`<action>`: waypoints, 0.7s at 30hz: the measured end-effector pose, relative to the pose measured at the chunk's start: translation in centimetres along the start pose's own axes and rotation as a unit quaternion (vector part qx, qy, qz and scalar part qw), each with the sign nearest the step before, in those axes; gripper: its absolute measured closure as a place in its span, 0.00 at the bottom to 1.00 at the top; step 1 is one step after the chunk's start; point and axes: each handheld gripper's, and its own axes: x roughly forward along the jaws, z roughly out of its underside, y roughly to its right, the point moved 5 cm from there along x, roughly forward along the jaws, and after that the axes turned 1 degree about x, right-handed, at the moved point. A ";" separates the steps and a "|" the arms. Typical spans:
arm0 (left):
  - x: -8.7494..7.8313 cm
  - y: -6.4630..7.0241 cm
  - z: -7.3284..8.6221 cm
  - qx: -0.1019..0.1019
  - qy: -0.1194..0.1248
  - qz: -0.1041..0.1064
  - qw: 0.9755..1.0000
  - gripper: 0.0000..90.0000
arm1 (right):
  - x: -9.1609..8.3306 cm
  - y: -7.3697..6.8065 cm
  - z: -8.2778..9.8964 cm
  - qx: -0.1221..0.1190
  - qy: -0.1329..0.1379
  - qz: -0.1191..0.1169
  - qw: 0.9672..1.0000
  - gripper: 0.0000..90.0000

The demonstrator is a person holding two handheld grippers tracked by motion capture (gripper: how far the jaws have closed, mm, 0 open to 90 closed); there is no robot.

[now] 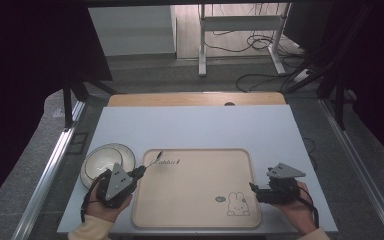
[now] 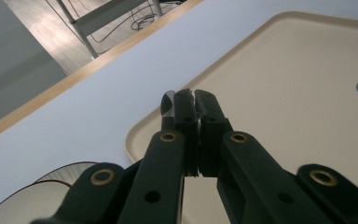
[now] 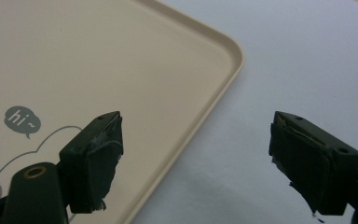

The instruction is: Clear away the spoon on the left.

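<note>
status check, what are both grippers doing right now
Left hand-held gripper shut on spoon over tray. Right hand-held gripper open at tray edge. Bowl beside tray.

Overall light: you work under soft, even overhead light; the table (image 1: 195,125) reads pale and clear.
Surroundings: your high view falls to near-black at both sides.
Bright spot: the floor (image 1: 230,30) beyond glows brightest.
Shadows: faint and diffuse beside your tray (image 3: 121,60).
Focus: your near jaws look soft in both gripper views.
Glare: only a small glint at the left gripper (image 2: 195,97) tips.
</note>
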 end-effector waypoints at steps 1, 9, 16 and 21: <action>0.0 0.0 0.0 0.001 -0.001 0.000 1.000 0.99 | 0.0 0.0 0.0 0.000 0.000 0.000 1.000 0.20; 0.5 0.3 0.3 0.018 -0.013 -0.004 1.000 1.00 | 0.1 0.0 0.0 -0.001 -0.001 0.000 1.000 0.20; 0.9 0.8 0.6 0.034 -0.025 -0.003 0.999 0.99 | 0.0 0.0 0.0 0.000 -0.001 -0.001 1.000 0.20; 1.3 1.4 0.8 0.049 -0.035 -0.001 0.998 0.99 | 0.1 0.1 0.0 0.002 0.000 0.000 1.000 0.20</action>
